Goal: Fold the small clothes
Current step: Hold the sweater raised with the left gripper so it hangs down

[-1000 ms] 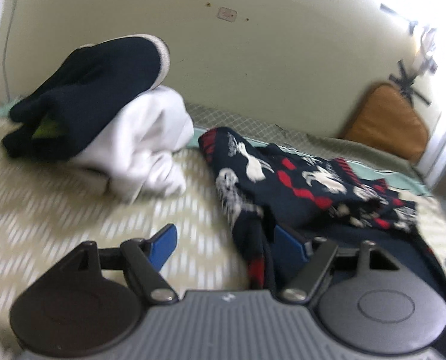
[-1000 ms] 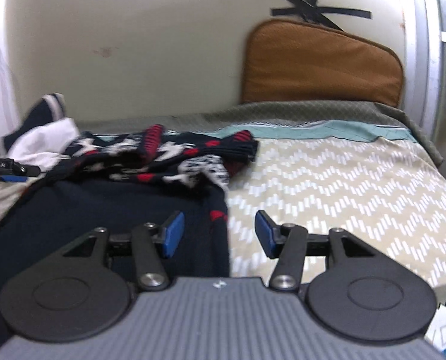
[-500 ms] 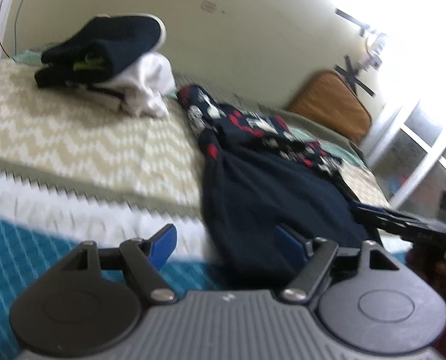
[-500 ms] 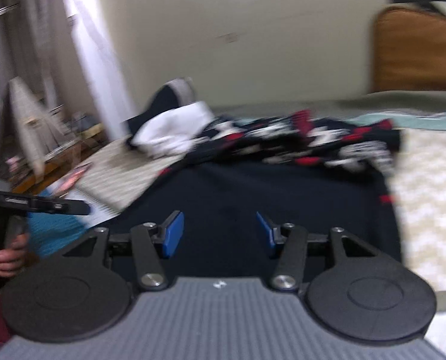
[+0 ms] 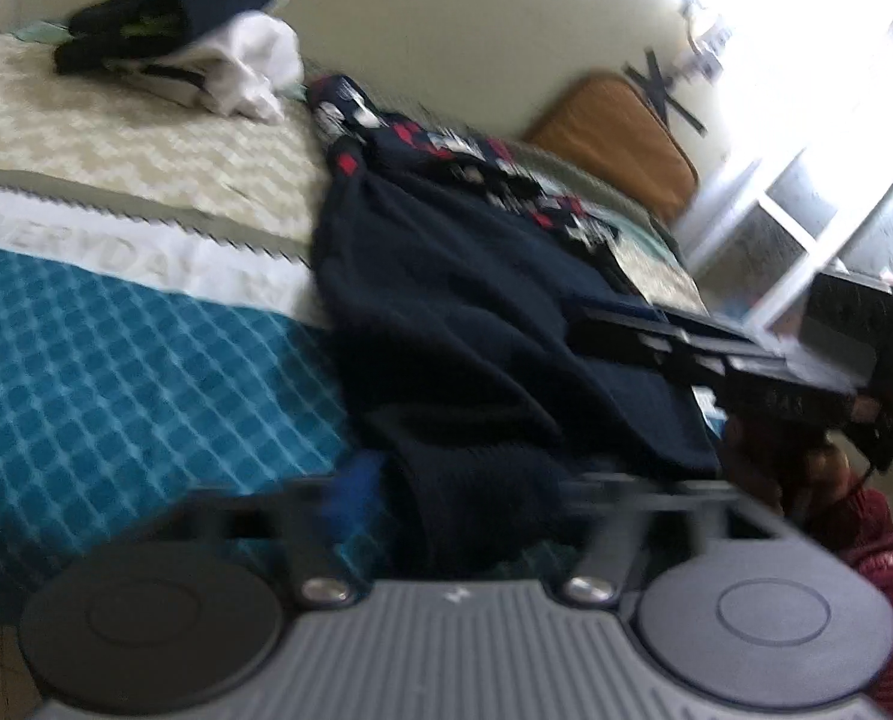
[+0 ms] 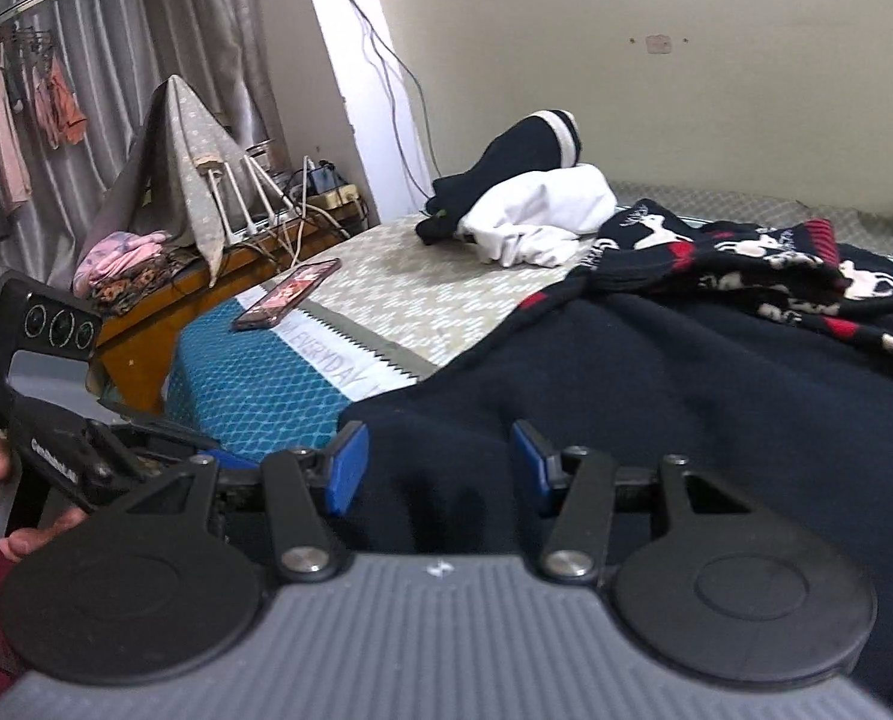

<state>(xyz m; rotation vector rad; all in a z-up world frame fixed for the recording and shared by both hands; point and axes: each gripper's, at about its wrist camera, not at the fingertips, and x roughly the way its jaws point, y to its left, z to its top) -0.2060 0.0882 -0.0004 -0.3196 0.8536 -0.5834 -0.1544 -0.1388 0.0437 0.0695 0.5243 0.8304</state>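
Left wrist view is pretty smeared, but the navy sweater point(image 5: 482, 312) with the red and white reindeer pattern is spread on the bed point(image 5: 116, 138), its plain dark hem hanging over the near edge onto the blue checked part of the bedding. The left gripper point(image 5: 464, 480) sits right at that hem with its jaws apart and dark fabric bunched between them, not pinched yet as far as I can tell through the blur. The other tool comes in from the right, over the sweater. Back by the wall there's a pile of a dark garment on a white garment point(image 5: 248, 60), apart from the sweater. Right wrist view is sharp: right gripper point(image 6: 437, 462) has its blue pads wide open, low over the hem near the bed's edge, holding nothing. A phone point(image 6: 287, 294) lies near the bed's corner. I'd say the step is grabbing the bottom hem at two points to fold it up toward the patterned chest. To do it well, bite only the top layer at matching spots on each side, clamp firmly since knit slips, then lift both evenly so the fold line stays straight.
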